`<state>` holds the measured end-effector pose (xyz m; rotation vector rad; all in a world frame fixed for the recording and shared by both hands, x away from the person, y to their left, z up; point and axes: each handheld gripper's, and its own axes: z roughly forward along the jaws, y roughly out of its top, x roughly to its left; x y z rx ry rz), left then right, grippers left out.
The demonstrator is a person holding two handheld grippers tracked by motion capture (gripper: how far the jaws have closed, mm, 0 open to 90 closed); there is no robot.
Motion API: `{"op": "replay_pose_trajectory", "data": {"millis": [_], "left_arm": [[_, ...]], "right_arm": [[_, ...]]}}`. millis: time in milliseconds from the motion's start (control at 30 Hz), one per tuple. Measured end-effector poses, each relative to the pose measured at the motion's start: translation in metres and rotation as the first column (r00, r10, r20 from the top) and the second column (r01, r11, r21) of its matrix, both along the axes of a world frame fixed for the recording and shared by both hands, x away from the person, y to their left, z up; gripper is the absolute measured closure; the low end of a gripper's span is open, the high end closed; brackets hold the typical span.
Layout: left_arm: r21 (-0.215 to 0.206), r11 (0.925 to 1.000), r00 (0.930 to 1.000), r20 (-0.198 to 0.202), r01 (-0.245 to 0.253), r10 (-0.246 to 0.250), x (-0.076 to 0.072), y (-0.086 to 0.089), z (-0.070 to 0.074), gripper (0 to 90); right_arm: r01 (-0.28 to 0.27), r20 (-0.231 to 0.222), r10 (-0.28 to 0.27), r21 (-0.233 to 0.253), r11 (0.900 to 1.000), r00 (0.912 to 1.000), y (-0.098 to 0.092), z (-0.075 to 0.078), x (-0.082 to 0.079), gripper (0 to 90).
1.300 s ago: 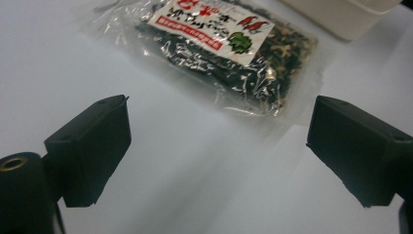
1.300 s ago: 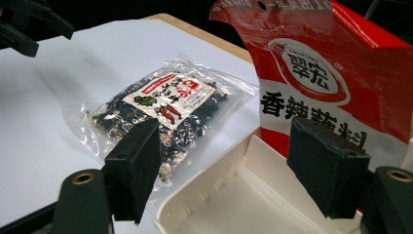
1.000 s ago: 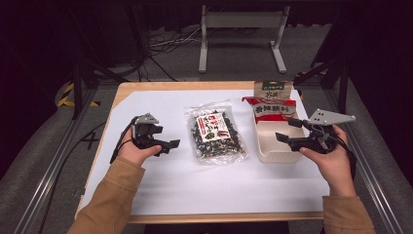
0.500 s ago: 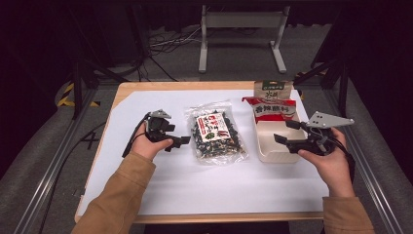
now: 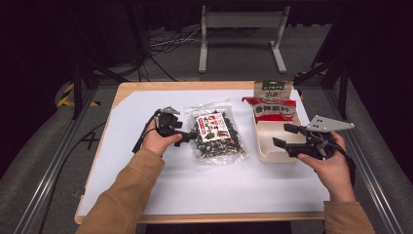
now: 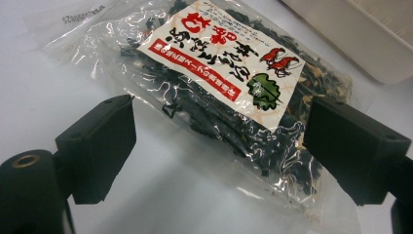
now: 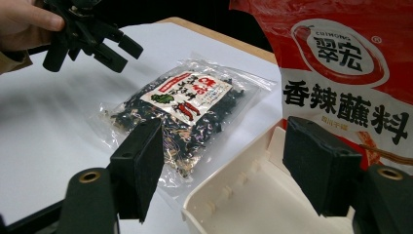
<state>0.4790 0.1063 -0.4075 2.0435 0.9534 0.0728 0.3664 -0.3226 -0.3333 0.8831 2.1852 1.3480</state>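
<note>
A clear bag of dark dried food with a white and red label (image 5: 216, 136) lies flat mid-table. My left gripper (image 5: 187, 138) is open at the bag's left edge. In the left gripper view the jaws stand wide apart just above the bag (image 6: 219, 83), and the gripper (image 6: 219, 141) holds nothing. My right gripper (image 5: 285, 135) hovers open over the white tray (image 5: 265, 153). A red pouch (image 5: 270, 109) leans at the tray's far end. The right gripper view shows that gripper (image 7: 229, 165) above the tray's rim (image 7: 253, 200), with the red pouch (image 7: 341, 73) and the bag (image 7: 180, 107) beyond.
A tan and green pouch (image 5: 273, 89) stands behind the red one near the table's far edge. The white mat (image 5: 204, 190) is bare toward the front. In the right gripper view the left gripper (image 7: 97, 44) shows at the upper left.
My left gripper has moved right across the mat up to the bag's left edge. The right gripper has stayed over the tray.
</note>
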Motion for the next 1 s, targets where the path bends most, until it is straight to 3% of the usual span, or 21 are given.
{"op": "replay_pose_trajectory", "data": {"millis": [300,567,800,1000], "left_arm": [[0.018,0.9998,0.9999,-0.010,-0.007,0.007,0.009,-0.014,-0.012,11.0],[0.047,0.9989,0.9978,-0.066,-0.006,0.009,0.013,-0.022,-0.024,7.8],[0.067,0.9975,0.9954,-0.091,-0.022,0.028,0.014,-0.027,-0.030,5.9],[0.064,0.9979,0.9930,-0.118,0.007,0.000,0.013,-0.032,-0.035,2.3]], "right_arm": [[0.005,-0.005,-0.005,0.008,1.000,1.0000,0.000,0.001,-0.003,31.0],[0.008,-0.007,-0.008,0.021,1.000,0.9999,0.000,0.002,-0.004,30.1],[0.001,-0.016,-0.001,0.012,1.000,0.9999,0.002,-0.001,-0.002,29.3],[0.001,-0.018,-0.001,0.010,1.000,0.9998,0.002,-0.002,-0.002,28.8]]}}
